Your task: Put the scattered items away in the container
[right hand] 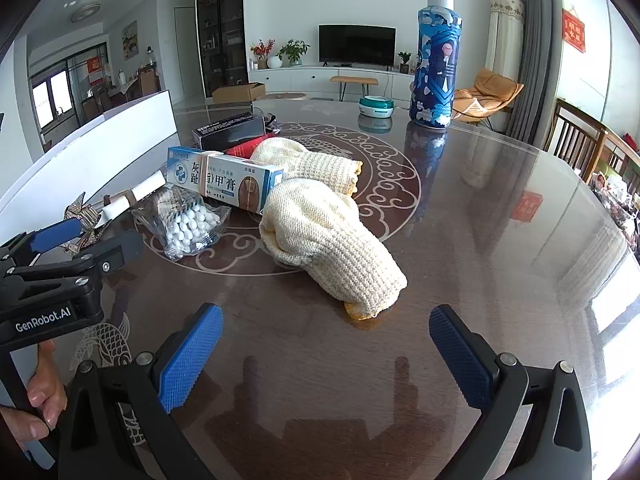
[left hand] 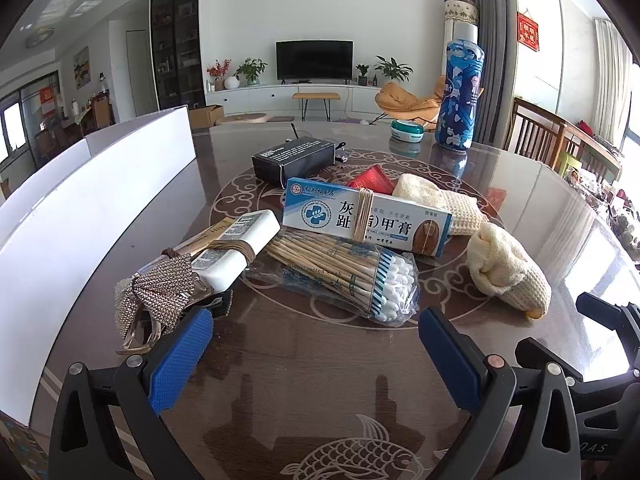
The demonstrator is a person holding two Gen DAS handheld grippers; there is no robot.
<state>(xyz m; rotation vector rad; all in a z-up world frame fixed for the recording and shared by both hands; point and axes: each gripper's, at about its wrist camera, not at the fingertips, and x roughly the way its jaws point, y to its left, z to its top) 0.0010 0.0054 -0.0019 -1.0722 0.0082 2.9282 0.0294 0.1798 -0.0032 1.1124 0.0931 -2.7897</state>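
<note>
Scattered items lie on the dark round table [left hand: 320,360]: a bag of cotton swabs [left hand: 348,276], a blue-white ointment box [left hand: 368,220], a white bar bound with rubber bands [left hand: 240,248], a rhinestone bow [left hand: 156,292], a black box [left hand: 296,158], a red packet [left hand: 370,180] and two cream knit gloves [left hand: 506,270] [left hand: 436,202]. The white container [left hand: 80,216] stands at the left. My left gripper [left hand: 316,344] is open and empty, just short of the swabs. My right gripper [right hand: 326,350] is open and empty, just short of the near glove [right hand: 332,244].
A tall blue patterned bottle [right hand: 434,64] and a small teal-lidded jar [right hand: 376,104] stand at the far side of the table. Wooden chairs [right hand: 580,140] line the right edge. The left gripper also shows in the right wrist view [right hand: 86,238].
</note>
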